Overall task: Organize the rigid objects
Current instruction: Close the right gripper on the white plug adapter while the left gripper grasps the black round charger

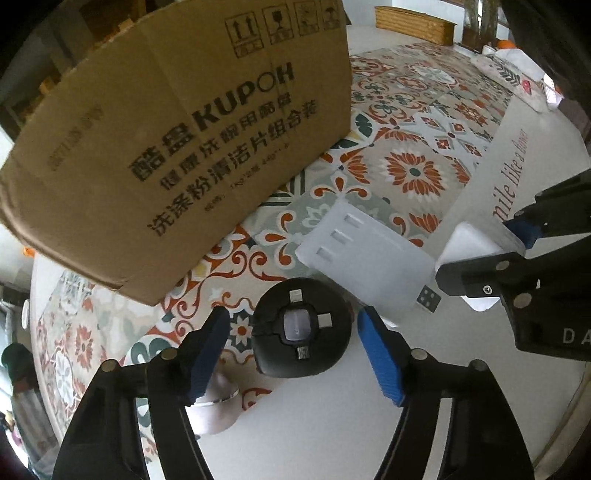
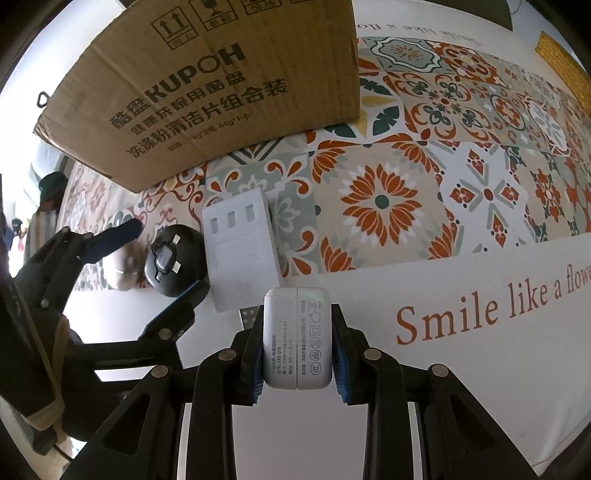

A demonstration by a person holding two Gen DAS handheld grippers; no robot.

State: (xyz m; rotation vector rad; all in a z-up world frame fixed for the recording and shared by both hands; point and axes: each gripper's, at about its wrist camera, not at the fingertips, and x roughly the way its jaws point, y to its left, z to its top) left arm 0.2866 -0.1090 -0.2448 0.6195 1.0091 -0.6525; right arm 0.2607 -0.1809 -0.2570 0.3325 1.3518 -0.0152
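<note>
My right gripper (image 2: 297, 341) is shut on a white power adapter (image 2: 295, 332), held above the tablecloth; it also shows in the left wrist view (image 1: 476, 254). My left gripper (image 1: 295, 354) is open, its fingers on either side of a black round device (image 1: 301, 332) lying on the table; the device also shows in the right wrist view (image 2: 171, 258). A white flat power strip (image 1: 362, 254) lies just beyond the black device, also in the right wrist view (image 2: 240, 247). A brown cardboard box (image 1: 177, 140) stands behind them, also in the right wrist view (image 2: 214, 85).
A patterned tablecloth (image 2: 406, 184) with "Smile like a flower" lettering covers the table. A pale rounded object (image 1: 218, 406) lies under the left finger. A wicker basket (image 1: 413, 22) and a white bag (image 1: 517, 74) sit at the far edge.
</note>
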